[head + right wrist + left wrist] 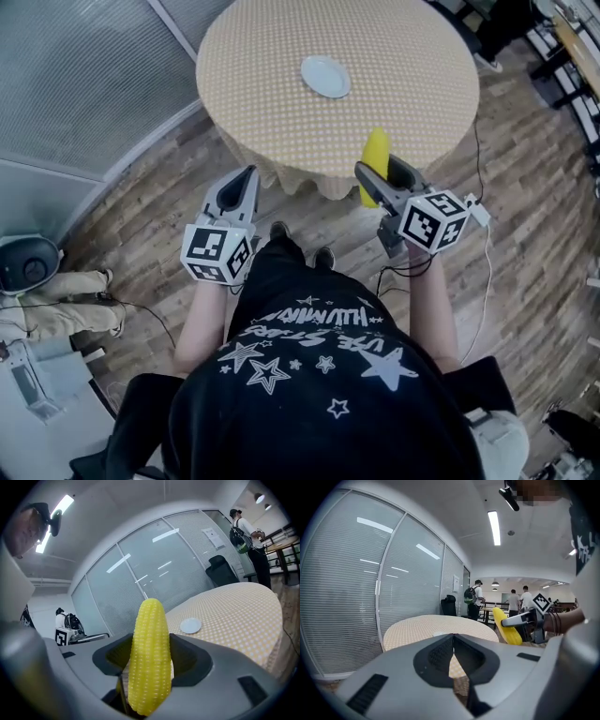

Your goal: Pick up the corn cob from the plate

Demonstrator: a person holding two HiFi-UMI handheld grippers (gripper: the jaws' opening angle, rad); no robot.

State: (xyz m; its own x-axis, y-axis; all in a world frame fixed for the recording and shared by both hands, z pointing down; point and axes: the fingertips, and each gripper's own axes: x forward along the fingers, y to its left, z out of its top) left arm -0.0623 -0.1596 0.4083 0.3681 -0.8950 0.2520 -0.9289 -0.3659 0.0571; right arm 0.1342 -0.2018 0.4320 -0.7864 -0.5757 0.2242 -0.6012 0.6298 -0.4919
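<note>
My right gripper (380,178) is shut on a yellow corn cob (375,161), held upright just off the near edge of the round table (394,103). In the right gripper view the corn cob (149,658) stands between the jaws of the right gripper (150,667) and fills the middle. The small white plate (325,76) lies bare on the far half of the table, also seen as the plate (190,626). My left gripper (242,180) hangs shut over the floor, left of the table edge, holding nothing. From the left gripper view the corn cob (506,626) shows at the right.
The round table has a yellow dotted cloth (426,627). Glass partitions with blinds (84,84) stand to the left. A person (56,291) sits low at the left. Cables (483,281) run over the wooden floor. People (474,599) stand far behind.
</note>
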